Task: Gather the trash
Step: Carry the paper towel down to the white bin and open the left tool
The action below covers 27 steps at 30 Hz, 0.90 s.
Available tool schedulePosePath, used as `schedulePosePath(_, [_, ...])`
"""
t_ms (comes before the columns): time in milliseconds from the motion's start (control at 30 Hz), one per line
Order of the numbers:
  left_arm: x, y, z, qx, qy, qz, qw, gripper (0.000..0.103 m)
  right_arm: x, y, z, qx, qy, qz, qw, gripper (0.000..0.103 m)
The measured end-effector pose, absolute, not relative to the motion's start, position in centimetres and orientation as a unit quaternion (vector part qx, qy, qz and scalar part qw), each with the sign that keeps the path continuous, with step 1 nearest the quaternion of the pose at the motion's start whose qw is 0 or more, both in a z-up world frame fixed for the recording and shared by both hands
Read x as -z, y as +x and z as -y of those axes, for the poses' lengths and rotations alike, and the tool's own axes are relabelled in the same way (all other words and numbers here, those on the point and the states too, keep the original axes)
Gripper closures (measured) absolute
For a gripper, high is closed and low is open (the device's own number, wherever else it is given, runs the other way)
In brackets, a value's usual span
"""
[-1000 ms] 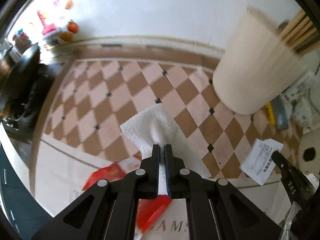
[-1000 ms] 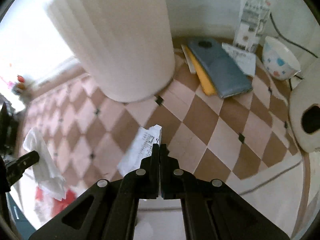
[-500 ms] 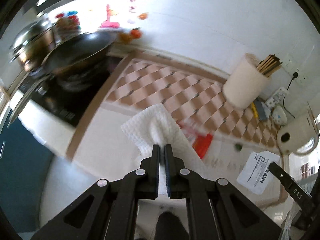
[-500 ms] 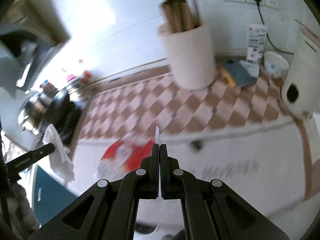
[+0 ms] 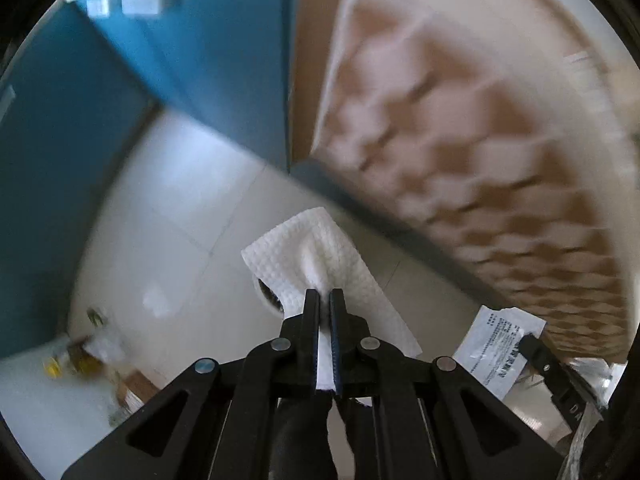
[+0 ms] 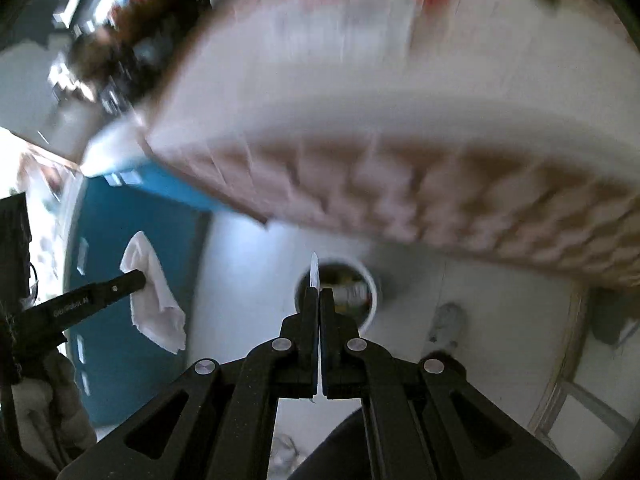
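The left claw (image 5: 324,300) pinches a white towel (image 5: 320,256) so it hangs over the floor, beside the bin (image 6: 336,288); the right claw (image 6: 320,298) pinches a paper slip (image 5: 498,348) edge-on directly above that bin, ready for dropping

Little can be read. In the left wrist view, a white slip (image 5: 498,350) at the lower right carries several lines of small black print; the characters are too small and blurred to make out. Just right of it, the black finger (image 5: 560,384) of the other gripper bears pale letters near the frame's lower right edge, of which only "DA" shows. In the right wrist view, the black finger (image 6: 86,300) at the left edge bears a line of pale lettering along its side, too small to read with certainty. The red blur at the top of that view shows no legible text.
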<state>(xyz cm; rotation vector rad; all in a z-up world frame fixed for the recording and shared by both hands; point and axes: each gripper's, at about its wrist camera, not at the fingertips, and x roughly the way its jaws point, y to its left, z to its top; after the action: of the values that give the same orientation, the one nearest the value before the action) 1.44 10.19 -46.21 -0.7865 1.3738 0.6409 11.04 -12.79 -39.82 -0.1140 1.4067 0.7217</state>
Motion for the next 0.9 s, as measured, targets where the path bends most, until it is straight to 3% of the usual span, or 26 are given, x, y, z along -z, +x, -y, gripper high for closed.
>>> schedulePosePath(200, [64.9, 0.2, -12.0, -0.29, -0.387, -0.637, 0.6, 0.1, 57.3, 9.0, 9.1, -0.307, -0.08, -0.675, 0.666, 0.103])
schedulePosePath(333, [74.4, -0.2, -12.7, -0.29, -0.405, -0.648, 0.576, 0.1, 68.4, 8.7, 6.9, -0.304, -0.095, -0.692, 0.648, 0.103])
schedulePosePath(467, [80.3, -0.3, -12.5, -0.288, -0.397, -0.671, 0.557, 0.097, 77.6, 8.2, 4.9, -0.302, -0.11, -0.7, 0.638, 0.103])
schedulePosePath(600, [82.0, -0.3, -12.1, -0.289, -0.381, -0.681, 0.555, 0.094, 82.6, 8.5, 3.1, -0.301, -0.13, -0.706, 0.628, 0.103])
schedulePosePath(667, [81.5, -0.6, -12.1, -0.292, -0.372, -0.679, 0.562, 0.082, 84.2, 8.8, 2.5, -0.305, -0.137, -0.713, 0.616, 0.102])
schedulePosePath(700, [80.7, -0.8, -12.2, -0.298, -0.365, -0.676, 0.566, 0.061, 84.7, 8.8, 2.3, -0.303, -0.146, -0.713, 0.615, 0.102])
schedulePosePath(733, [80.5, -1.2, -12.5, -0.302, -0.363, -0.673, 0.569, 0.031, 84.8, 8.8, 2.2, -0.302, -0.155, -0.711, 0.615, 0.102])
schedulePosePath(767, [79.5, -1.2, -12.7, -0.311, -0.355, -0.667, 0.576, 0.02, 84.8, 8.9, 2.1, -0.305, -0.157, -0.711, 0.613, 0.101])
schedulePosePath(833, [77.6, -1.4, -12.6, -0.321, -0.342, -0.656, 0.592, 0.014, 84.5, 9.0, 2.0, -0.303, -0.173, -0.705, 0.617, 0.094])
schedulePosePath(900, [75.6, -1.9, -12.5, -0.328, -0.335, -0.651, 0.597, 0.004, 82.9, 9.1, 2.3, -0.307, -0.186, -0.695, 0.623, 0.07])
